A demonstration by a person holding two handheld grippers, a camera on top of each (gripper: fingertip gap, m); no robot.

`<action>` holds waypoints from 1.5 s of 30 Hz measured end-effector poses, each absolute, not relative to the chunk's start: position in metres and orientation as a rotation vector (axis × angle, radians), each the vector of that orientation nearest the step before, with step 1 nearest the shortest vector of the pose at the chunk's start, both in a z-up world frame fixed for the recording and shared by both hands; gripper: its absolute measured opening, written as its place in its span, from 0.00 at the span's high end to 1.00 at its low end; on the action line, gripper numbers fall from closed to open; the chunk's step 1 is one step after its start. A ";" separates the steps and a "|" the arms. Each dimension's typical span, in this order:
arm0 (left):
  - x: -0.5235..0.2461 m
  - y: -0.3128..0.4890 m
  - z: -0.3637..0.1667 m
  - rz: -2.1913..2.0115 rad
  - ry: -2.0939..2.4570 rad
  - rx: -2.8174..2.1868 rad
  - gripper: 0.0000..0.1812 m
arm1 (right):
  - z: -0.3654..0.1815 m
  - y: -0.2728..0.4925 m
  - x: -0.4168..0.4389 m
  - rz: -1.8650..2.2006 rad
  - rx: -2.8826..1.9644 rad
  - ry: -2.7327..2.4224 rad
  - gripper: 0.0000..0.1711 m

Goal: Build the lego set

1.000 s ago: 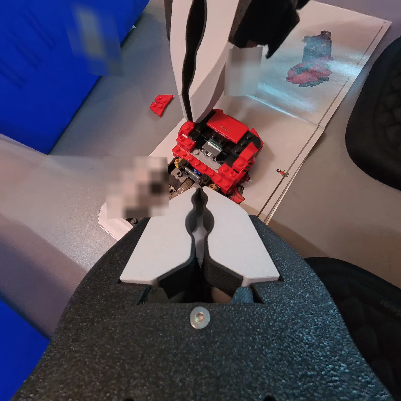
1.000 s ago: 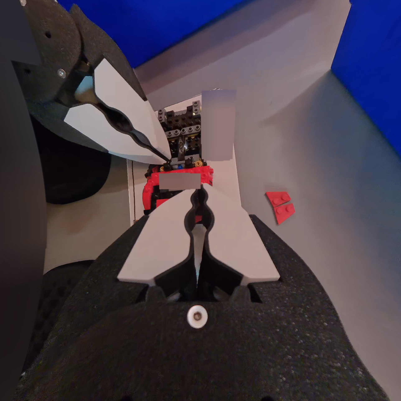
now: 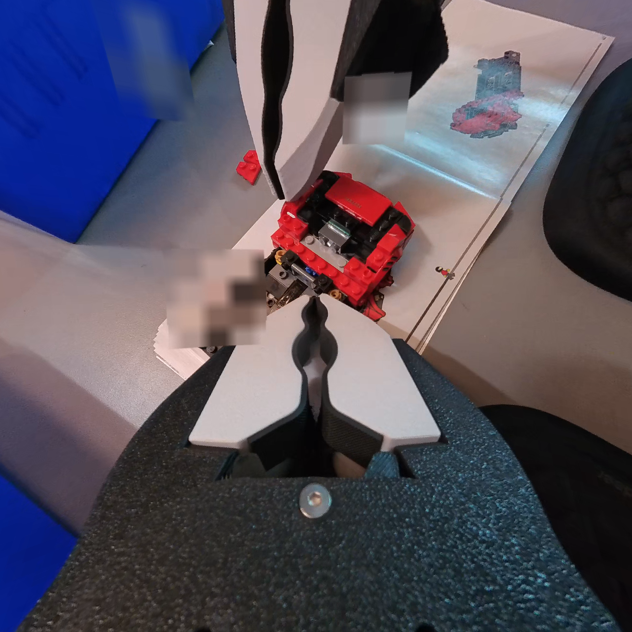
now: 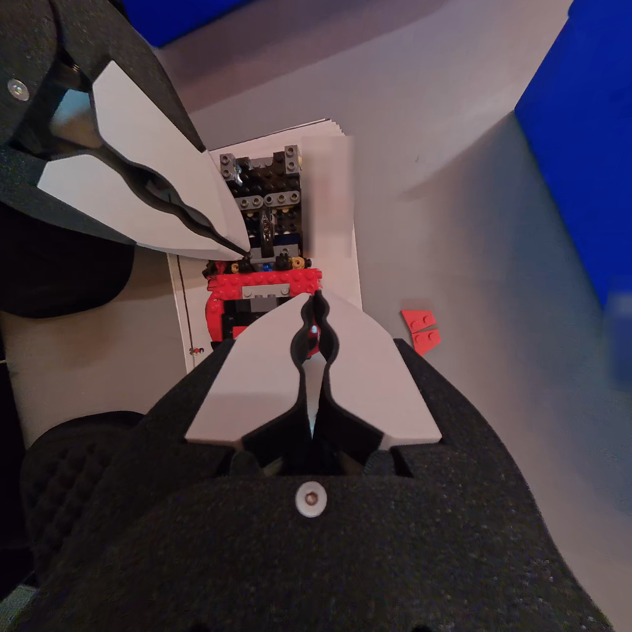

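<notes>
In the left wrist view, the left gripper (image 3: pixel 315 300) was clenched with nothing between its tips, poised at the near end of the red and black lego car (image 3: pixel 342 239), which sat on the instruction booklet (image 3: pixel 444 205); the right gripper (image 3: pixel 285 196) met the car's far corner. In the right wrist view, the right gripper (image 4: pixel 314 294) was clenched empty over the car (image 4: pixel 263 284); two red wedge plates (image 4: pixel 421 330) lay apart on the table (image 4: pixel 444 205).

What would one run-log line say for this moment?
left gripper: shut, at model's black end | right gripper: shut, over red lego model | red plates: loose
</notes>
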State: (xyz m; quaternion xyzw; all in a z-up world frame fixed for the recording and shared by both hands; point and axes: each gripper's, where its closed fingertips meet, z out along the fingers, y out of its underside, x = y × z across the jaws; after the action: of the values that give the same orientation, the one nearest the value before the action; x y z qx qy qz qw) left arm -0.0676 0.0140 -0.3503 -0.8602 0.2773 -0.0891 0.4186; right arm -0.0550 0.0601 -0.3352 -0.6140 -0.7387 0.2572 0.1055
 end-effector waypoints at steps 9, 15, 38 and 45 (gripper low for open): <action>-0.068 0.014 -0.350 -0.218 0.698 -2.156 1.00 | -0.335 0.060 -0.055 0.702 -1.774 -2.169 1.00; -0.068 0.014 -0.350 -0.207 0.707 -2.147 1.00 | -0.282 0.057 -0.058 1.092 -1.600 -1.854 1.00; -0.068 0.014 -0.350 -0.201 0.713 -2.140 1.00 | -0.330 0.008 -0.030 0.934 -1.584 -2.013 1.00; -0.068 0.014 -0.350 -0.192 0.718 -2.134 1.00 | -0.328 0.024 -0.021 0.963 -1.631 -1.852 1.00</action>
State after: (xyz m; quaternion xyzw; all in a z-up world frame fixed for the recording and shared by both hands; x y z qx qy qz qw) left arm -0.0676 0.0137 -0.3500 -0.8540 0.2875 -0.0768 0.4268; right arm -0.0207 0.0243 -0.3279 -0.5971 -0.6780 0.3527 0.2437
